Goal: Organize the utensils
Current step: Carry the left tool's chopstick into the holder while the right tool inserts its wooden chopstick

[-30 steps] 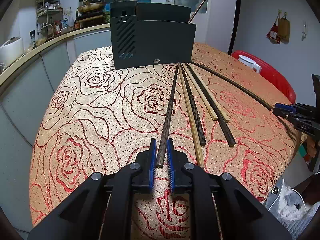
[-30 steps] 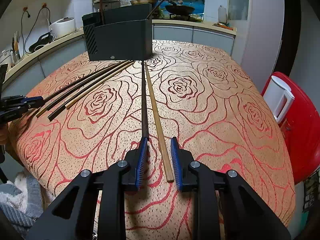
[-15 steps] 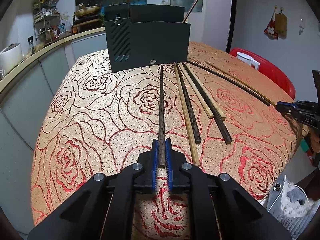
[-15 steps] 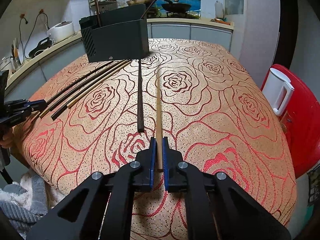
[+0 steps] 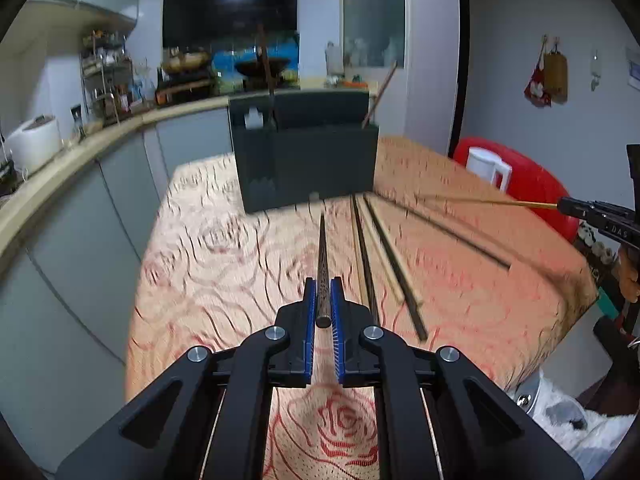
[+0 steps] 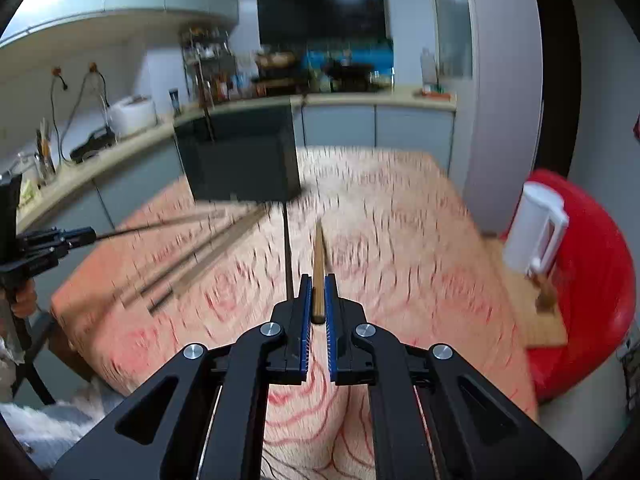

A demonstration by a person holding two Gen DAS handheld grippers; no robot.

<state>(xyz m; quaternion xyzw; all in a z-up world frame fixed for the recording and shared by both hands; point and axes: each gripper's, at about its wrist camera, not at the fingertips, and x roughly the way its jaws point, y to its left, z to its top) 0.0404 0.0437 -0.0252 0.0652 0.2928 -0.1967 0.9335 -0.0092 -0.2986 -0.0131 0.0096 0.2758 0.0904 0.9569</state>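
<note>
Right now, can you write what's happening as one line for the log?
left gripper: shut on dark chopstick | right gripper: shut on light chopstick | both lifted | holder: ahead | other chopsticks: on table

Indoor ceiling light, even and cool; glare patch on the dark range hood. Motion blur smears the tabletop cloth and loose chopsticks in both views. Claws stay sharp. Strong fisheye curvature, black vignette at corners.
</note>
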